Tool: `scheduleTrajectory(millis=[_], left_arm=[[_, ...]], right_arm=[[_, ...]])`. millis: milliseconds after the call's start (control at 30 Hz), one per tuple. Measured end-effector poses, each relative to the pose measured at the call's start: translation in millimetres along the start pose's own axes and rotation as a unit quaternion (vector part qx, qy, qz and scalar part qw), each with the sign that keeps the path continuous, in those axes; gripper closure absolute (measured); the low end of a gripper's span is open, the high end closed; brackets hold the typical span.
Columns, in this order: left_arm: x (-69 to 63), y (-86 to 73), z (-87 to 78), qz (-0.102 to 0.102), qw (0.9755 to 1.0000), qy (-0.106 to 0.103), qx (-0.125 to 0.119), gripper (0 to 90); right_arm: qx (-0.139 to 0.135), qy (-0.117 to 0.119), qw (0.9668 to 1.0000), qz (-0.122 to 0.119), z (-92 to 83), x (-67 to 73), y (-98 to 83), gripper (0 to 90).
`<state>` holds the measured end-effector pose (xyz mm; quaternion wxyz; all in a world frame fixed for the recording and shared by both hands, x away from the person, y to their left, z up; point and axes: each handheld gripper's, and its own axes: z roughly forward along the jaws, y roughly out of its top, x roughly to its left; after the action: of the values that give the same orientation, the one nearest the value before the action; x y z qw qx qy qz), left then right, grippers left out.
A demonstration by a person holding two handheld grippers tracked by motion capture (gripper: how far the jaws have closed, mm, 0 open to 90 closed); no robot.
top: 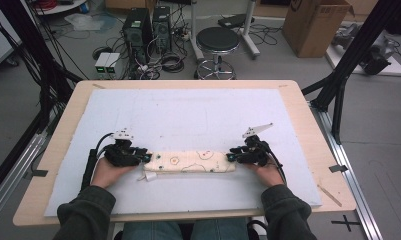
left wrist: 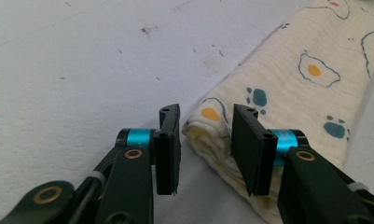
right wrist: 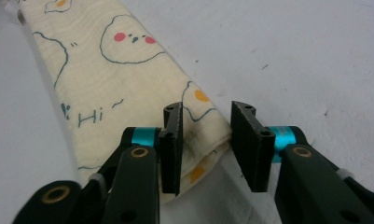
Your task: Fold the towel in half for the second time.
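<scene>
A cream cloth printed with fried eggs, paw marks and a bear face lies folded into a long narrow strip near the front of the white foam board. My left gripper is at the strip's left end and stands open. In the left gripper view, the folded corner of the cloth sits between the jaws of that gripper without being clamped. At the strip's right end my right gripper is also open. There the cloth has its corner reaching into the gap of the right gripper.
The board lies on a wooden table. A small white tag sticks out under the cloth's left end. Beyond the table stand a black stool, computer towers and a cardboard box. Black frame posts flank the table.
</scene>
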<state>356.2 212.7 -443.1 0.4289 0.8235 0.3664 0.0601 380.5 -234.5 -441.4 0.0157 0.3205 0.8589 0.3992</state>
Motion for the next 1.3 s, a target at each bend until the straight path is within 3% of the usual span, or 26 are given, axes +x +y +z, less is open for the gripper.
scheduleTrajectory(millis=[233, 367, 1000, 1300], left_arm=[[-1.3, -0.5, 0.6, -0.002, 0.9999, -0.012, -0.002, 76.2], [-3.1, -0.5, -0.7, 0.003, 0.9999, -0.008, -0.005, 80.4], [-5.2, 8.2, -13.4, 0.006, 0.9994, 0.011, -0.033, 81.7], [4.3, 16.8, -14.9, -0.015, 0.9983, 0.022, -0.051, 81.8]], right_arm=[[-0.003, 0.008, 1.0000, 0.002, 0.5, 1.1, -2.0, 75.2], [-0.009, 0.013, 0.9999, 0.006, 0.2, 0.5, -3.4, 77.9], [-0.014, 0.009, 0.9997, -0.016, -6.3, 6.8, 12.6, 79.9], [-0.012, 0.005, 0.9997, -0.019, -4.3, 2.0, 26.8, 80.0]])
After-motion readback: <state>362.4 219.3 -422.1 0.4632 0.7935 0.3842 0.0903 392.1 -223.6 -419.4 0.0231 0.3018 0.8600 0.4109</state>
